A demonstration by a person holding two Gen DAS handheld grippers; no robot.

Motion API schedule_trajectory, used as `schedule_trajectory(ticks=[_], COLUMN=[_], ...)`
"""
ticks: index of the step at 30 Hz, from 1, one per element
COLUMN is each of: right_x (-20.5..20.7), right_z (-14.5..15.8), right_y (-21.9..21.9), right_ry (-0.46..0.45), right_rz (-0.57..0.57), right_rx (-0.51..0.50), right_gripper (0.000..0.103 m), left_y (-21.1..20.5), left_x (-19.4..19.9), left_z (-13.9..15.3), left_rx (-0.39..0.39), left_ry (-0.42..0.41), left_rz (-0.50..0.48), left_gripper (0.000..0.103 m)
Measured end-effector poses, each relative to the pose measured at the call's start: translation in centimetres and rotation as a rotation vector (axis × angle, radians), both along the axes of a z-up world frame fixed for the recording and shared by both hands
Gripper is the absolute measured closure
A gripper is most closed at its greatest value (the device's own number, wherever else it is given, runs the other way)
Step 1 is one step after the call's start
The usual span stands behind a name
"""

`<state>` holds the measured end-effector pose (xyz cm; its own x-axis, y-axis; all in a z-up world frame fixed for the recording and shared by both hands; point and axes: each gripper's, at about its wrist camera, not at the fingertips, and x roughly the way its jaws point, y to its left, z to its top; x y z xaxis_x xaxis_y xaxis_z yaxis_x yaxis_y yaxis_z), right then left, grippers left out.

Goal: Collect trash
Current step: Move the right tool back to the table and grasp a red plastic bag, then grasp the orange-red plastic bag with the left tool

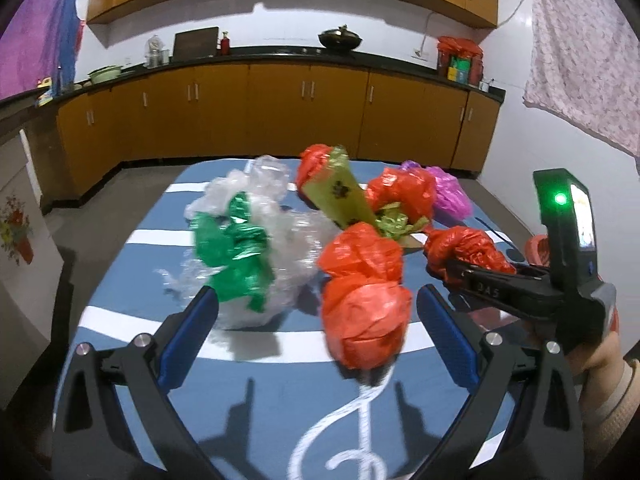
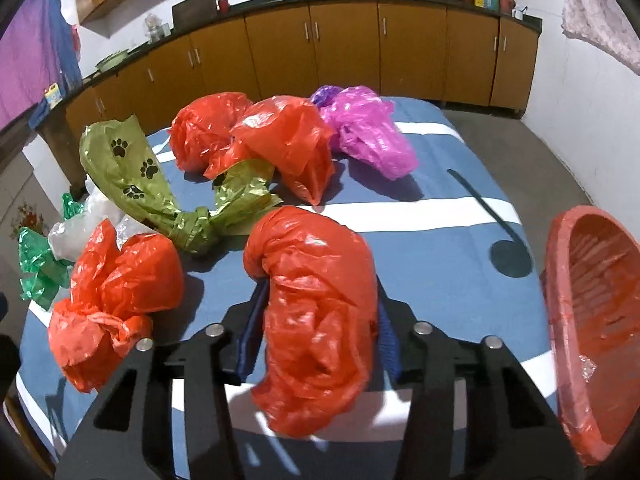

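Note:
Crumpled plastic bags lie on a blue table with white stripes (image 1: 132,264). My right gripper (image 2: 318,320) is shut on a red bag (image 2: 316,312) and holds it above the table; the gripper with its bag (image 1: 468,250) shows at the right in the left wrist view. My left gripper (image 1: 318,328) is open, its fingers on either side of another red bag (image 1: 366,304) and the green and clear bag bundle (image 1: 244,248). I cannot tell if it touches them. That red bag shows at the left in the right wrist view (image 2: 112,300).
A red basket (image 2: 596,320) stands at the table's right edge. An olive paw-print bag (image 2: 136,176), two more red bags (image 2: 288,140) and a magenta bag (image 2: 368,132) lie further back. Brown cabinets (image 1: 280,112) line the far wall.

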<state>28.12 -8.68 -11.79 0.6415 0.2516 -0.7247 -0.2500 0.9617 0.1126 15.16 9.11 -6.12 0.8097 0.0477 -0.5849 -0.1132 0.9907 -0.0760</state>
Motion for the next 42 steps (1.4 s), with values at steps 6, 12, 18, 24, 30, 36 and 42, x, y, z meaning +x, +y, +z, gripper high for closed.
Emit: schedule_trajectory(ticks=[6,12,18,24,30,36,42], right_x=[-2.1,-3.5,-4.1,-4.4,-4.5,-4.9,-5.5], right_z=[0.5,1.0,1.8,1.5,1.0,0.9,1.7], right_y=[-4.0,-7.9,-8.9,-9.1,-9.4,-9.7,-9.9], right_ry=[-0.017,-0.016,-0.032,-0.019,-0.003,0.003,-0.014], right_rz=[-0.085,-0.156,-0.152,-0.152,-0.158,-0.159,-0.161], right_rx=[0.012,0.033,0.029,0.041,0.047,0.054,0.064], right_gripper=[0.056,0.056,0.056,0.056,0.056,0.057,0.058], left_y=[-2.3,-3.0,-3.7,-4.8,-5.6,-5.5,-5.7], left_x=[2.9,5.6,7.6,8.7,8.9,8.9,8.1], left_z=[-1.5,-3.5,-4.6,-4.9,-5.0,-5.6,-4.8], left_rx=[0.014,0.017,-0.010,-0.016,-0.002,-0.012,-0.023], left_ry=[0.065,0.139,0.193,0.209,0.212,0.234,0.210], left_rz=[-0.029,-0.004,-0.039,-0.076,-0.101,-0.097,-0.128], left_gripper=[0.006,0.007,0.027,0.036,0.042,0.043,0.053])
